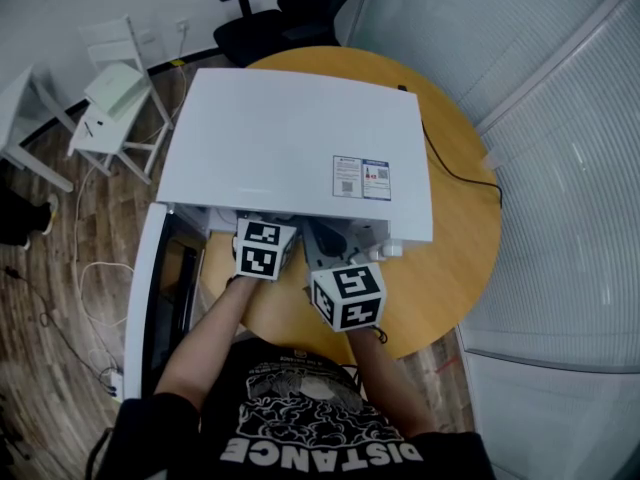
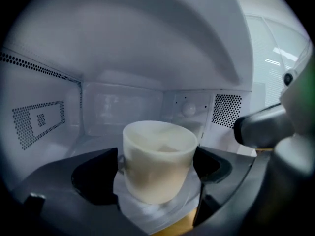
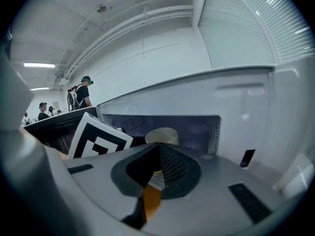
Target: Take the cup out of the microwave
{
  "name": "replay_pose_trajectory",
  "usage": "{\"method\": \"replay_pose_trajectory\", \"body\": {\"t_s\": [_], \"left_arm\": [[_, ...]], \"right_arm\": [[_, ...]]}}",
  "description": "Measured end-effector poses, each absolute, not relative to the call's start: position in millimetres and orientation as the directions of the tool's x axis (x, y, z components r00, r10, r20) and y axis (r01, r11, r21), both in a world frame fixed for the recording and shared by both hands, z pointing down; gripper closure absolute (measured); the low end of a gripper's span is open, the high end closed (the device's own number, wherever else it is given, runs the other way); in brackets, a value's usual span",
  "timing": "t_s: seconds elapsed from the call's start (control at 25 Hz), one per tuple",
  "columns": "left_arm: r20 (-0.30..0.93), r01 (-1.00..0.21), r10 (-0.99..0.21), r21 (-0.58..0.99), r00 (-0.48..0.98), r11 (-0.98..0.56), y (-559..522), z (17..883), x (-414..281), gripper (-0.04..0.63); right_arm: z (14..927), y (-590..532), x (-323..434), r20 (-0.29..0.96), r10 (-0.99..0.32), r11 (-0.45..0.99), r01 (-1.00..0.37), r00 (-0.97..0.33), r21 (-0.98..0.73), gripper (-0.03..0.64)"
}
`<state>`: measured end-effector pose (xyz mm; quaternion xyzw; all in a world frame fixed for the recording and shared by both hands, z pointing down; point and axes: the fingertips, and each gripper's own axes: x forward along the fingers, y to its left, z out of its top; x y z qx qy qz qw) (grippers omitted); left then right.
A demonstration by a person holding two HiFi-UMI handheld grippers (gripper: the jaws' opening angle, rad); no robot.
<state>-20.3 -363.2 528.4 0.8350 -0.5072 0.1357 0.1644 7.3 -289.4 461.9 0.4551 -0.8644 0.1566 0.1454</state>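
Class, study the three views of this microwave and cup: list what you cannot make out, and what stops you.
Left gripper view: the cup is blurred; whether it holds anything cannot be told.
Head view: the microwave top hides the cup.
Right gripper view: the right gripper, jaws shut, covers the cup below its rim.
Head view: the label print is too small to read.
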Motion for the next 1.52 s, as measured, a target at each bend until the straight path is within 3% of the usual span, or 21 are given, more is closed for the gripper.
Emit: {"method": "replay_pose_trajectory", "body": {"t_s": [0.44,1.52], "left_arm": [[0.356,-0.901,-0.831,0.098,0.427,-0.421,-370,526,-19,0.164],[0.310,-0.916,-0.863,0.101,0.400,-0.388,-345,518,-35,0.166]], "right_arm": [[465,-293,12,0.410,-0.753,0.511,-0.850,-0.514,-0.128,0.600],[462,-281,12,0.407,-0.749,0.535,-0.840,-0.523,-0.095,0.600]]}}
